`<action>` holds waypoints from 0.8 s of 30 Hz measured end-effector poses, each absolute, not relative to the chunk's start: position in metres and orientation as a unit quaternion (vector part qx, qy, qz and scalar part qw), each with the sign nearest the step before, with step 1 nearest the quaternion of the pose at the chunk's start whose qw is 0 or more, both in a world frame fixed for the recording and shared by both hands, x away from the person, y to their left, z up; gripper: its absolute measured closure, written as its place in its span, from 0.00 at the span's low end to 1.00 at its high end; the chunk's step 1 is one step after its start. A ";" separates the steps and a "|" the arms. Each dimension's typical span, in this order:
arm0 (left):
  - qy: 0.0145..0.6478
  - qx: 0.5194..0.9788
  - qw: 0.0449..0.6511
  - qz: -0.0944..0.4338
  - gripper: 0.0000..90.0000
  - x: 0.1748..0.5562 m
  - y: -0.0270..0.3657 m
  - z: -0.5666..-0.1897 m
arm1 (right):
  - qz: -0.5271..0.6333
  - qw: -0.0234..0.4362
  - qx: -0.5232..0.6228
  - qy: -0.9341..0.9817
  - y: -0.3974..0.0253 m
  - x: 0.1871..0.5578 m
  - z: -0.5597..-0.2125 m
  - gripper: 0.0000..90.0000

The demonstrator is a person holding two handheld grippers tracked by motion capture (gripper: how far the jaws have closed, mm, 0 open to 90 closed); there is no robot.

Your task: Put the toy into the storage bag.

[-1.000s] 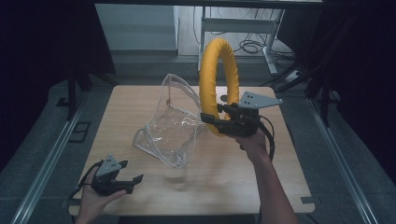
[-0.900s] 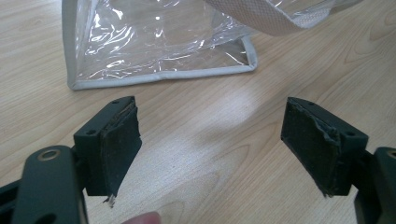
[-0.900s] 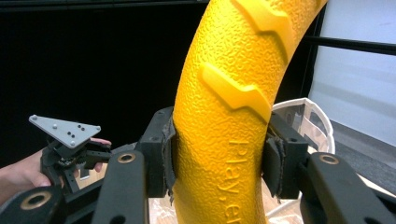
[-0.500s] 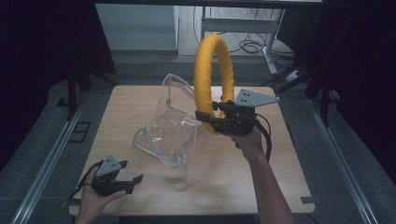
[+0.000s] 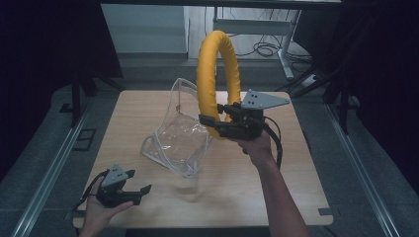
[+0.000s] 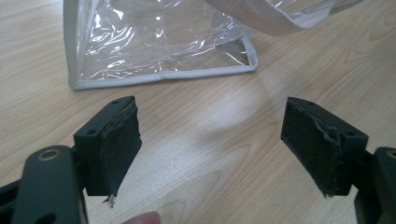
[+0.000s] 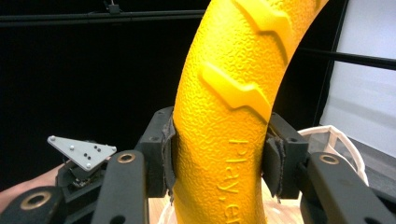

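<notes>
A textured yellow ring (image 5: 205,84) stands upright in the air above the wooden table (image 5: 296,197). My right gripper (image 5: 213,123) is shut on its lower arc. In the right gripper view both pads press the yellow ring (image 7: 229,116) from either side of my right gripper (image 7: 219,158). A clear plastic bag (image 5: 180,138) with white trim sits mid-table, just left of the ring, its mouth facing up. My left gripper (image 5: 140,180) rests open near the front left edge. In its own view the left gripper (image 6: 212,144) holds nothing, and the clear bag (image 6: 159,42) lies ahead of it.
The table's front edge runs just below the left hand. Dark floor and metal rails (image 5: 44,173) flank both sides. Cables (image 5: 264,49) and a white desk frame (image 5: 257,24) lie beyond the far edge. Bare wood spreads right of the bag.
My right gripper has carried the yellow ring a little to the left, closer to the bag. The left gripper has stayed in place, open.
</notes>
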State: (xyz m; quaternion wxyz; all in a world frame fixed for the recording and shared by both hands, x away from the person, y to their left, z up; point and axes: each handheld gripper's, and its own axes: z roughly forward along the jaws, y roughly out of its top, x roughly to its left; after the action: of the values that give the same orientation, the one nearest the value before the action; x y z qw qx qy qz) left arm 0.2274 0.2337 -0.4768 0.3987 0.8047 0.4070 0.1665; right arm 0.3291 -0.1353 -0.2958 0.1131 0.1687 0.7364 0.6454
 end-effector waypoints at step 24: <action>0.406 0.802 0.407 0.162 0.22 0.227 0.234 -0.476 | 0.665 0.103 0.132 0.728 -0.106 0.324 -0.281 0.57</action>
State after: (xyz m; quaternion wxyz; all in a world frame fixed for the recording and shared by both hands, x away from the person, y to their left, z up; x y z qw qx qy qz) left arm 0.2270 0.2345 -0.4756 0.4070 0.8018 0.4064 0.1624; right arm 0.3241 -0.1059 -0.2811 0.1034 0.1317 0.7279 0.6649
